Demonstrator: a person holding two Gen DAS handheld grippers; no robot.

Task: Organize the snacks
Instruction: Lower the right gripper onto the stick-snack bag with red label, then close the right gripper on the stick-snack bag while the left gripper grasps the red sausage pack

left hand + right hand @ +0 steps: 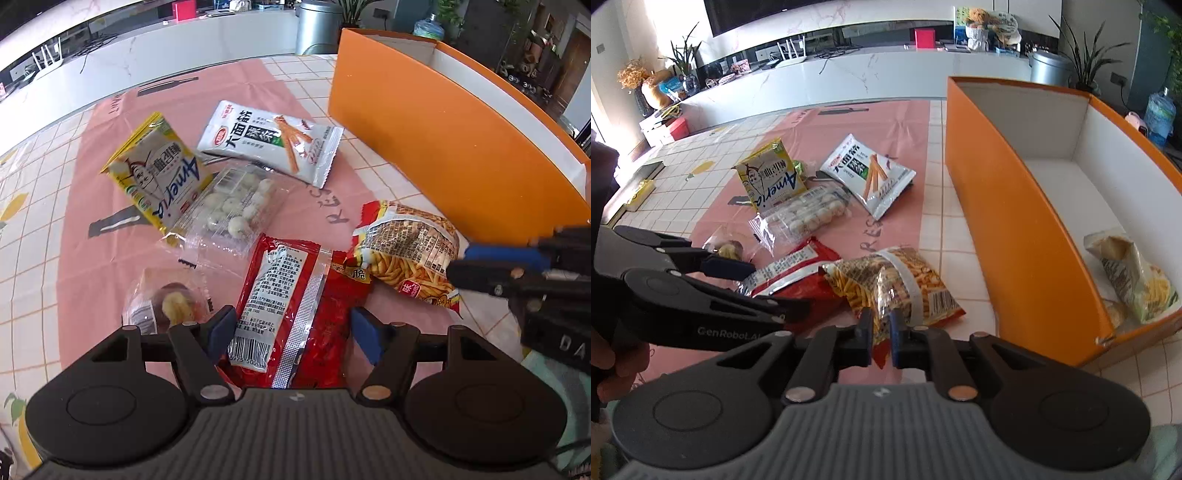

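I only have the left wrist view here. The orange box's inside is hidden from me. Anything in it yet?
Observer: Yes, one crumpled snack bag lies in the near end of the orange box.
Operator: Is the right gripper holding anything?
Observer: The right gripper is shut on the fries packet, pinching its near edge.
Operator: Is the rest of the box floor occupied?
Observer: No, only white floor shows there.
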